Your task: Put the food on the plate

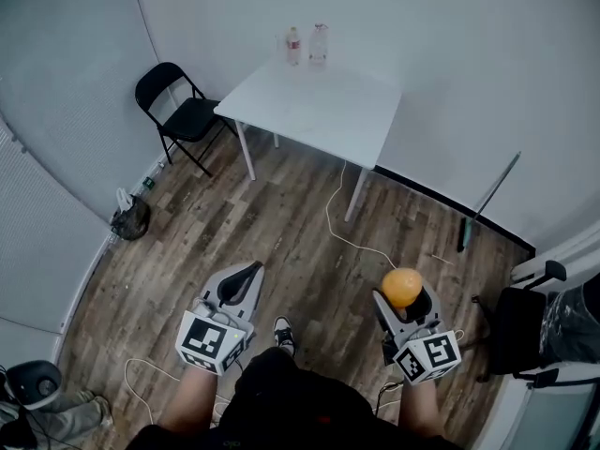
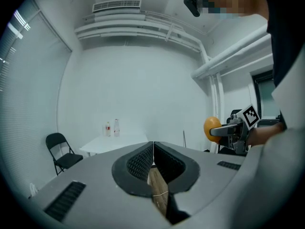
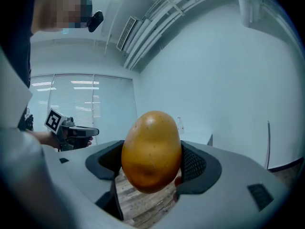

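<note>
An orange-yellow mango-like fruit (image 1: 403, 287) is clamped between the jaws of my right gripper (image 1: 405, 300), held above the wooden floor; in the right gripper view the fruit (image 3: 152, 150) fills the middle of the frame. My left gripper (image 1: 242, 283) is shut with nothing in it, its jaws pressed together (image 2: 153, 162). From the left gripper view the fruit (image 2: 211, 128) shows at the right in the other gripper. No plate is visible in any view.
A white table (image 1: 316, 106) stands ahead against the wall with two bottles (image 1: 307, 45) at its far edge. A black folding chair (image 1: 180, 113) is at its left. A cable (image 1: 349, 237) runs over the floor. A black office chair (image 1: 525, 331) stands at the right.
</note>
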